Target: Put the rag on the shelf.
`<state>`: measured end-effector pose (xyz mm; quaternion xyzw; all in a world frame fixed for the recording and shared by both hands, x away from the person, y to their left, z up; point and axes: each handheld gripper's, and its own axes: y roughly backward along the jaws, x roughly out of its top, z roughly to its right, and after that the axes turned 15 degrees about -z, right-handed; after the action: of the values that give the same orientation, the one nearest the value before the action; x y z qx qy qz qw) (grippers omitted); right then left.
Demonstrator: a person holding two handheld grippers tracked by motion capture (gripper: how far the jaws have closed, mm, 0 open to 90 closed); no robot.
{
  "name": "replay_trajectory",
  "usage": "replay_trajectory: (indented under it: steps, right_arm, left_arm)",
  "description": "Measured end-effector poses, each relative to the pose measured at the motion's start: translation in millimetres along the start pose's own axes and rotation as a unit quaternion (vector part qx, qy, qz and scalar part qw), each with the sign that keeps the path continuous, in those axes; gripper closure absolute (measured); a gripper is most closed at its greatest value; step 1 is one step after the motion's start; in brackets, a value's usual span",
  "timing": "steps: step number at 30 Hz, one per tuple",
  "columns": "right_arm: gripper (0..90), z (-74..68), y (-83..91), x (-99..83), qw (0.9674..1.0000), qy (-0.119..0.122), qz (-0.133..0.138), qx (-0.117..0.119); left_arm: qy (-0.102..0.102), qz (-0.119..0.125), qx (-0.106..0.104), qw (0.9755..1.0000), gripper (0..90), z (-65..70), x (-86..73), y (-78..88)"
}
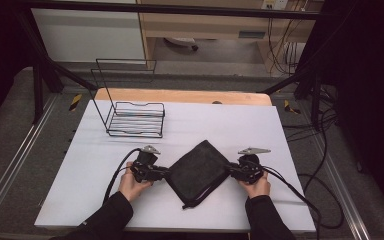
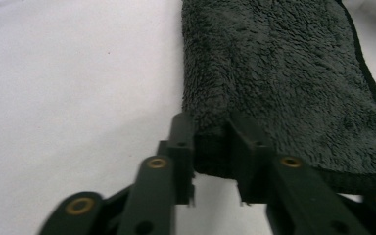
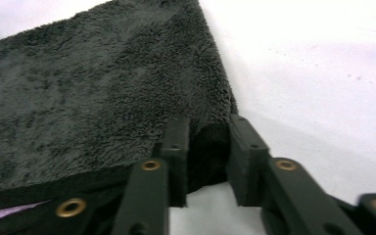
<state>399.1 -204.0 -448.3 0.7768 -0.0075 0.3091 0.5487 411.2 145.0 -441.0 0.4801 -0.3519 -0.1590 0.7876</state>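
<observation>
Fleecy dark cloth (image 1: pixel 198 170) in front of the wire rack (image 1: pixel 135 119) — soft, light, floppy — is best taken by opposite corners, where left claw (image 1: pixel 163 173) and right claw (image 1: pixel 231 171) pinch it.

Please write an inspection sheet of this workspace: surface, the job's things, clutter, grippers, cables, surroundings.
Surface: white table top, wooden edge at the far side.
Job's things: dark fleecy towel, folded, lying flat as a diamond between the grippers.
Clutter: black wire rack at the far left, apart from the towel.
Grippers: left hand-held gripper shut on the towel's left corner; right hand-held gripper shut on the right corner.
Cables: one black cable trails from the left hand-held gripper, another from the right.
Surroundings: black frame bars, grey floor, loose wires at right.
</observation>
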Motion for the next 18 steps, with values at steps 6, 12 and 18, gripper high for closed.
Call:
replay_trajectory:
  steps: [6,12,18]
  right_arm:
    - [80.7,0.8,-0.3,7.5,0.9999,0.015,-0.001,0.001]
    - [81.5,-9.3,-2.8,24.4,0.9989,0.045,0.002,-0.016]
    - [81.5,-20.8,-9.2,43.9,0.9975,0.069,0.013,-0.002]
  left_arm:
    - [0.001,-0.003,0.002,1.0,79.7,4.8,-2.3,4.2]
    - [0.006,-0.004,0.006,1.0,80.1,13.2,-15.3,13.4]
    - [0.019,0.003,0.001,0.9998,80.0,20.6,-38.9,21.8]
